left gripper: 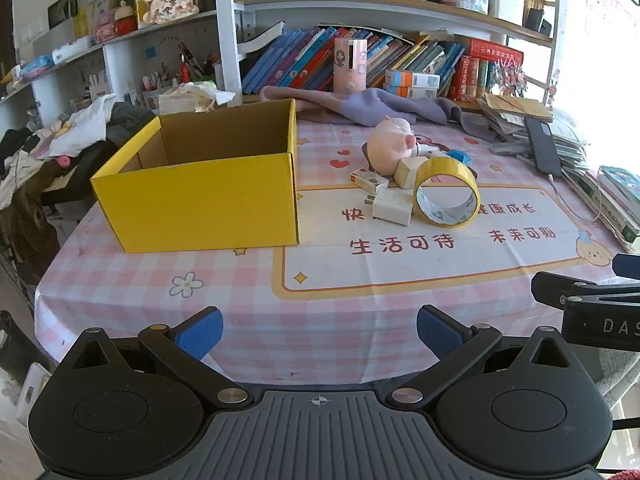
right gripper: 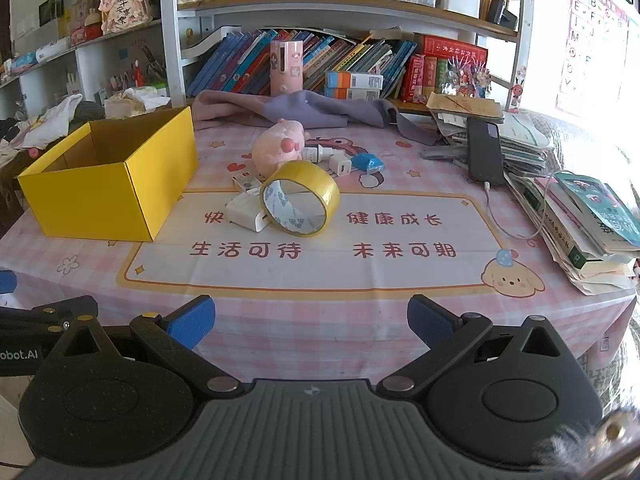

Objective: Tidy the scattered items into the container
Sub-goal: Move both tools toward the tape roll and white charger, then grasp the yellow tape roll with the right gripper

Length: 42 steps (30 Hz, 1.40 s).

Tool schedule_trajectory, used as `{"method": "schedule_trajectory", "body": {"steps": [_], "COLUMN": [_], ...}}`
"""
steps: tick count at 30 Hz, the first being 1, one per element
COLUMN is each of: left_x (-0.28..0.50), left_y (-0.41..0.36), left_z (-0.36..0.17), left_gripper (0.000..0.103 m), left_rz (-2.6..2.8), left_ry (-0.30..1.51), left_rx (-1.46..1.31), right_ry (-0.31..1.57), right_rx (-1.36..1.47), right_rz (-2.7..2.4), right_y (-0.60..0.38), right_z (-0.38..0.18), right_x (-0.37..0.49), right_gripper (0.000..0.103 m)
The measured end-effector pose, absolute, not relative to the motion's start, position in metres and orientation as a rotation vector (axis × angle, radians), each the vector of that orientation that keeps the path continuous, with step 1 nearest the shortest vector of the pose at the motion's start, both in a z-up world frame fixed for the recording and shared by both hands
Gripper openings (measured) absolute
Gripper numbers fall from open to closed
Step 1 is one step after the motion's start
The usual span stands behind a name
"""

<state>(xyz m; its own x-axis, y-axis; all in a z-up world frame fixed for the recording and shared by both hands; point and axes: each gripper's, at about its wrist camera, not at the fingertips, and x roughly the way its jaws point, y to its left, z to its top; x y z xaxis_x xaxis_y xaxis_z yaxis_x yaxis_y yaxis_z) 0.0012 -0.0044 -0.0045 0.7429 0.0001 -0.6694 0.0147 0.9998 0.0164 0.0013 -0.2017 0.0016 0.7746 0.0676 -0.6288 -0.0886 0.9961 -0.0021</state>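
An open yellow cardboard box (left gripper: 208, 196) (right gripper: 108, 196) stands on the left of the table, and nothing shows inside it. To its right lies a cluster: a yellow tape roll (left gripper: 446, 192) (right gripper: 300, 198) on its edge, a white charger (left gripper: 390, 206) (right gripper: 246, 212), a small red-and-white box (left gripper: 368, 180) (right gripper: 246, 181), a pink plush pig (left gripper: 390, 146) (right gripper: 278, 146), a second white plug (right gripper: 340, 165) and a blue item (right gripper: 368, 162). My left gripper (left gripper: 319, 330) and right gripper (right gripper: 311, 320) hang open at the table's near edge, well short of the items, holding nothing.
A purple cloth (left gripper: 360, 106) lies at the back before shelves of books. A black phone (right gripper: 484, 150) with a cable rests on stacked books and papers (right gripper: 580, 216) along the right edge. Clothes (left gripper: 60, 136) pile up left of the table. Bare tablecloth lies between grippers and cluster.
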Motion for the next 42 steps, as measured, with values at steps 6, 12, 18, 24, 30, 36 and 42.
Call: {"method": "schedule_trajectory", "body": {"steps": [6, 12, 18, 24, 30, 36, 42], "left_x": [0.004, 0.007, 0.013, 0.018, 0.023, 0.032, 0.043], "left_y": [-0.001, 0.001, -0.002, -0.009, -0.015, -0.02, -0.026], "left_z": [-0.004, -0.005, -0.005, -0.002, 0.001, 0.001, -0.003], "left_gripper": [0.103, 0.103, 0.103, 0.103, 0.103, 0.103, 0.103], "left_rz": [-0.007, -0.012, -0.039, -0.082, -0.093, -0.1, -0.127], "left_ry": [0.734, 0.738, 0.736, 0.699, 0.667, 0.656, 0.659], "left_rx": [0.019, 0.012, 0.007, 0.004, 0.027, 0.048, 0.066], "right_ry": [0.681, 0.682, 0.682, 0.677, 0.647, 0.646, 0.663], "right_rx": [-0.034, -0.036, -0.043, -0.048, -0.029, -0.027, -0.032], "right_rz": [0.083, 0.082, 0.067, 0.055, 0.073, 0.093, 0.104], "right_y": [-0.201, -0.201, -0.202, -0.206, -0.212, -0.212, -0.213], "right_z": [0.001, 0.001, 0.001, 0.003, 0.007, 0.006, 0.002], "right_x": [0.003, 0.003, 0.009, 0.013, 0.019, 0.032, 0.049], "right_gripper": [0.103, 0.103, 0.103, 0.103, 0.103, 0.103, 0.1]}}
